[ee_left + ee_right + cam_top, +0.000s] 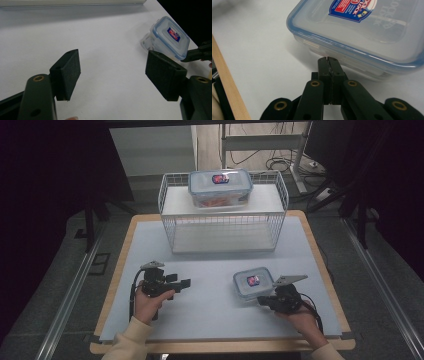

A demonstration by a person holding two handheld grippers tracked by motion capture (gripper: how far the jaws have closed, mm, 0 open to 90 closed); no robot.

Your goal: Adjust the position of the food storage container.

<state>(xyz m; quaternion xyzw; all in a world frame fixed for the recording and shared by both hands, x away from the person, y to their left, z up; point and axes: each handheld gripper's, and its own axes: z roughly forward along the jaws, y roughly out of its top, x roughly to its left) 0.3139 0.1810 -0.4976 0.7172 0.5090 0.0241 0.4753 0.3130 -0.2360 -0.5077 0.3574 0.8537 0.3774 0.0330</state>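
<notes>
A small clear food box with a blue-rimmed lid (253, 282) sits on the white mat at the right front. My right gripper (261, 300) is shut with nothing between its jaws, its tips just short of the box's near side wall (342, 60). In the right gripper view the box (372, 30) fills the upper right and my right gripper (328, 59) points at it. My left gripper (186, 283) is open over bare mat at the left front, pointing right. In the left gripper view its wide-apart jaws frame the mat, with the small box (167, 37) far right.
A white wire basket (223, 227) stands at the back of the table, with a larger lidded food box (220, 187) on its top shelf. The table's wooden edge (229, 85) runs close by my right gripper. Dark floor and rails surround the table.
</notes>
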